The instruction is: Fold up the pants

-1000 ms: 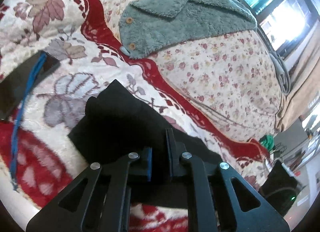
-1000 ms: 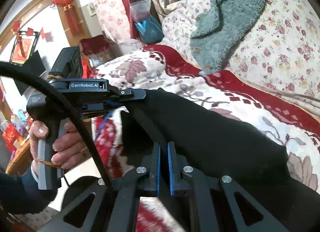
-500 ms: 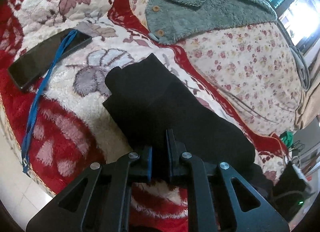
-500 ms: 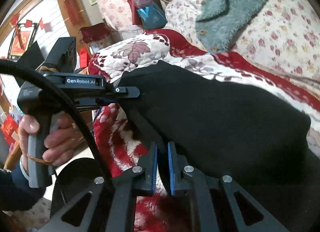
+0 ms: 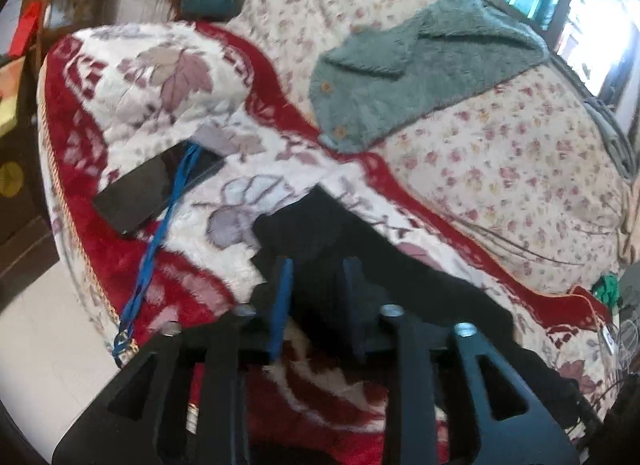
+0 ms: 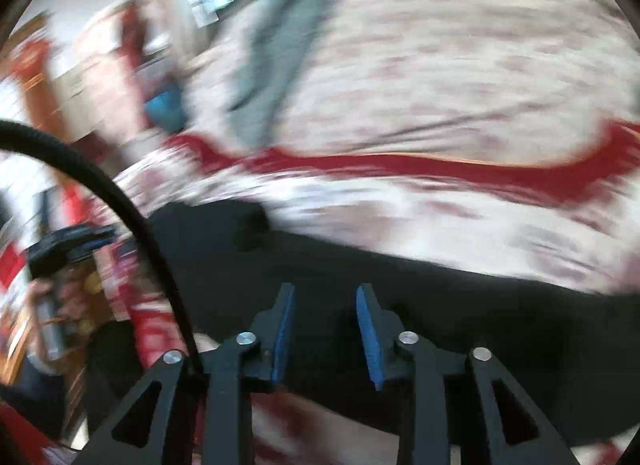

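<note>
1. Left gripper (image 5: 316, 265): stood open, with a gap between its 2 blue pads (image 5: 282, 297). Held nothing. Hung just over the near edge of the black pants (image 5: 340, 233).
2. Right gripper (image 6: 326, 293): stood open too, blue pads wide apart. Held nothing. Pointed over the black pants (image 6: 400, 277), which filled the space under it. Hard to tell if the tips touched the cloth, as that view was very blurry.
3. Pants: lay folded in a dark flat pile on the red and white blanket (image 5: 132, 105). Ran from the left gripper off toward the right side of the left wrist view.
4. Just past the pants, to the left: lay a flat black phone (image 5: 148, 193) on the blanket, with a blue strap (image 5: 160, 237) running across it and down over the blanket's edge.
5. Farther back: lay a fuzzy green top (image 5: 420, 73) with small round buttons, spread on a cover with little flowers (image 5: 500, 169).
6. Behind that: showed bright windows (image 5: 580, 5).
7. In the right wrist view, at the far left: showed the left gripper's handle in the person's left hand (image 6: 48, 297), blurry, with a thick black cable (image 6: 132, 217) curving in front.
</note>
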Available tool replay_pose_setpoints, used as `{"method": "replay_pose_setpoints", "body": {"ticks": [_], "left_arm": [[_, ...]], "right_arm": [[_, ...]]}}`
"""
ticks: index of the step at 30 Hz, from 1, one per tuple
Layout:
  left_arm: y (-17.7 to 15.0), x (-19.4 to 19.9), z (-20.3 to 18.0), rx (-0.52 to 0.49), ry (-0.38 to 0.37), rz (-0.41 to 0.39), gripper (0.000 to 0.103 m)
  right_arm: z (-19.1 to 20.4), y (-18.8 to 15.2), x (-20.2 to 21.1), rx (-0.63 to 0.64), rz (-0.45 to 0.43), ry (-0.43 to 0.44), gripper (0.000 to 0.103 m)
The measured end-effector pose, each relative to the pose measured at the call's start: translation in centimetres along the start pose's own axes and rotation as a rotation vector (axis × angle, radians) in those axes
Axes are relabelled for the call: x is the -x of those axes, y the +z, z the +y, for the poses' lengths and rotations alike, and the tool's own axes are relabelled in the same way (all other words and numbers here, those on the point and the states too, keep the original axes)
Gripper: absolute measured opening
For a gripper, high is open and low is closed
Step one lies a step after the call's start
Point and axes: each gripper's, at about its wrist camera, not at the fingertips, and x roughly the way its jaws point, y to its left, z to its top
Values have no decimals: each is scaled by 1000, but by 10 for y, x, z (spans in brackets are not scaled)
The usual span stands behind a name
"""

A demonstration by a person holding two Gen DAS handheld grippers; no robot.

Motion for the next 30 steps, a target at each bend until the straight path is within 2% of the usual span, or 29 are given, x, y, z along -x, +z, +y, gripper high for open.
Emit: {"method": "replay_pose_setpoints", "body": {"ticks": [1, 3, 7, 9, 12, 16, 23, 26, 27, 28, 29, 30], "left_arm": [[0, 1, -7, -15, -23, 7, 40], [-4, -3, -24, -48, -51, 28, 41], [-19, -22, -69, -136, -107, 117, 41], [-29, -34, -93, -176, -145, 172, 41], [-45, -49, -126, -244, -160, 224, 41], [-61, -69, -158, -322, -162, 280, 41], [-68, -88, -183, -367, -156, 297, 41], [-69, -95, -184, -362, -147, 301, 41], [-69, -97, -183, -356, -144, 305, 41], [-68, -99, -183, -350, -143, 310, 41], [-68, -99, -182, -342, -144, 314, 41], [-67, -100, -182, -336, -144, 316, 41]], "right_arm": [[-21, -2, 10, -43, -6, -54, 42], [-61, -6, 29, -128, -9, -150, 44], [-107, -10, 49, -212, -7, -251, 50], [-117, -8, 49, -218, 3, -253, 50], [-116, -3, 43, -187, 17, -262, 50], [-112, 4, 22, -89, 88, -363, 50], [-124, 15, 12, -71, 131, -399, 50], [-131, 19, 0, -65, 202, -371, 50], [-130, 19, -3, -53, 211, -363, 39], [-129, 19, -6, -42, 224, -353, 16], [-129, 17, -9, -34, 242, -339, 10], [-126, 15, -9, -17, 246, -342, 9]]}}
